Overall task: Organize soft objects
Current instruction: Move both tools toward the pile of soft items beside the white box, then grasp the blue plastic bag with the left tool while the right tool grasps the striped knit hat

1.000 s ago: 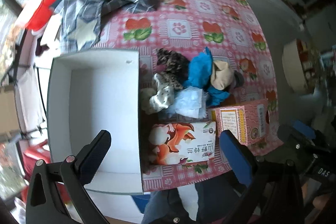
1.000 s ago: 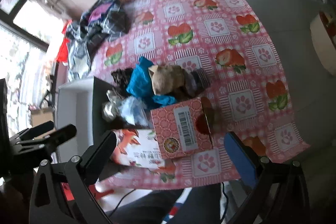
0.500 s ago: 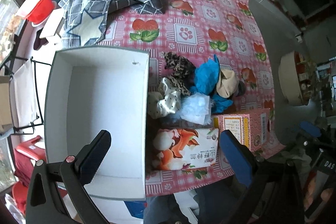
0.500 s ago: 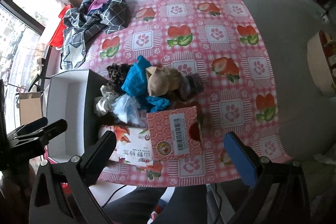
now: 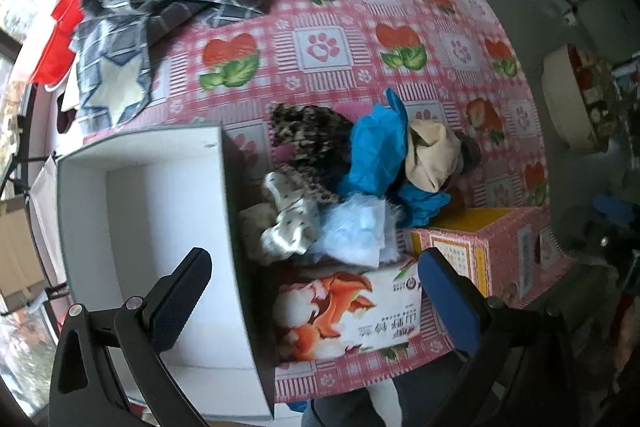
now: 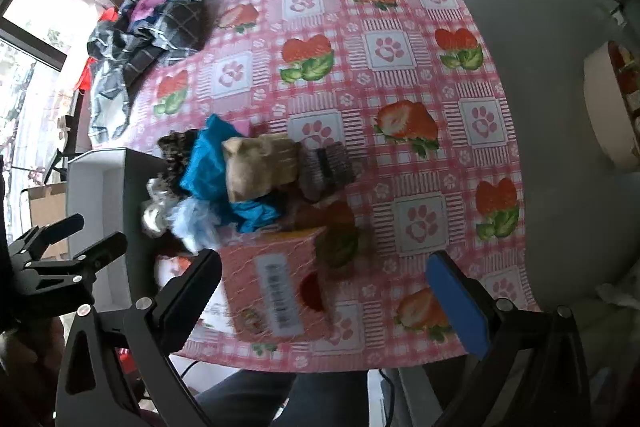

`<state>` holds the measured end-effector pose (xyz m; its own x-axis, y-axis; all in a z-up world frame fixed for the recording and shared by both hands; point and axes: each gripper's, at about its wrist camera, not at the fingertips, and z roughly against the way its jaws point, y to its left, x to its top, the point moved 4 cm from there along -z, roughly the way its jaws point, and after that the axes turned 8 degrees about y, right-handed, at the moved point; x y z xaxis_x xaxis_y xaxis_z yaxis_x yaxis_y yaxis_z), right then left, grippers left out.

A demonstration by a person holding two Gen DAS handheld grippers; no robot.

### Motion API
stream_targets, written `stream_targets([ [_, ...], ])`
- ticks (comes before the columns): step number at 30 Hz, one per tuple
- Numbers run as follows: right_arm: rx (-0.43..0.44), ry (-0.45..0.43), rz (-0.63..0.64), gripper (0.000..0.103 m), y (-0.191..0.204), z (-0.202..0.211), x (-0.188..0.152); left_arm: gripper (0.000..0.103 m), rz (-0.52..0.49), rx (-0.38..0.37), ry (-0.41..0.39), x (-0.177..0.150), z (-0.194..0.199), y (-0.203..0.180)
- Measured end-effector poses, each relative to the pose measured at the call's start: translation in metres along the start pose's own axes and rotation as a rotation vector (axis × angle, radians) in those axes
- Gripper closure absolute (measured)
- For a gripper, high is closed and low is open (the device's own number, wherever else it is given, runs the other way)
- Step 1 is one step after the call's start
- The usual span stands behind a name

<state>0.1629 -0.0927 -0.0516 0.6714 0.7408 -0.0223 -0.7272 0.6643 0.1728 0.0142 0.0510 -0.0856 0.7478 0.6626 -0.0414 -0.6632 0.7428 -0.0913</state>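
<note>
So from the left wrist, the left gripper hangs wide apart, empty, over the white box and the tissue pack. Soft clothes pile sits on the bench, just beside the box. Right wrist: right gripper also spread, empty, above the pink carton.

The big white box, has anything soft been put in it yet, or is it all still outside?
Nothing is done yet: the big white box is bare inside. Nothing is in hand either; the left gripper and right gripper both hang open with nothing between their fingers. Everything is left: the bright blue cloth, beige cloth, leopard-print cloth and pale blue fluffy piece lie heaped beside the box.
</note>
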Motion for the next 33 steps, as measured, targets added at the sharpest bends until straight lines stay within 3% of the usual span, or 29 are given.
stream_targets([
  [12, 0.023, 0.145, 0.062, 0.000, -0.044, -0.066, 0.052, 0.000, -0.148, 0.108, 0.098, 0.059, -0.066, -0.042],
  [20, 0.097, 0.251, 0.171, 0.000, -0.032, -0.120, 0.069, 0.013, -0.171, 0.126, 0.182, 0.080, -0.100, -0.055],
  [24, 0.140, 0.278, 0.202, 0.000, -0.021, -0.139, 0.079, 0.023, -0.171, 0.111, 0.215, 0.086, -0.110, -0.055],
  [26, 0.136, 0.296, 0.217, 0.000, -0.017, -0.150, 0.082, 0.032, -0.160, 0.086, 0.230, 0.087, -0.115, -0.055],
  [28, 0.149, 0.313, 0.227, 0.000, -0.013, -0.161, 0.084, 0.056, -0.124, 0.023, 0.252, 0.089, -0.119, -0.055],
  [29, 0.152, 0.320, 0.228, 0.002, -0.011, -0.165, 0.084, 0.061, -0.102, -0.017, 0.255, 0.090, -0.119, -0.055],
  [30, 0.156, 0.320, 0.233, 0.016, -0.009, -0.168, 0.084, 0.064, -0.087, -0.030, 0.250, 0.091, -0.120, -0.054],
  [31, 0.166, 0.326, 0.240, 0.036, -0.008, -0.170, 0.084, 0.067, -0.079, -0.029, 0.241, 0.091, -0.119, -0.053],
  [33, 0.182, 0.341, 0.239, 0.043, -0.005, -0.174, 0.081, 0.072, -0.068, -0.021, 0.209, 0.091, -0.112, -0.051],
])
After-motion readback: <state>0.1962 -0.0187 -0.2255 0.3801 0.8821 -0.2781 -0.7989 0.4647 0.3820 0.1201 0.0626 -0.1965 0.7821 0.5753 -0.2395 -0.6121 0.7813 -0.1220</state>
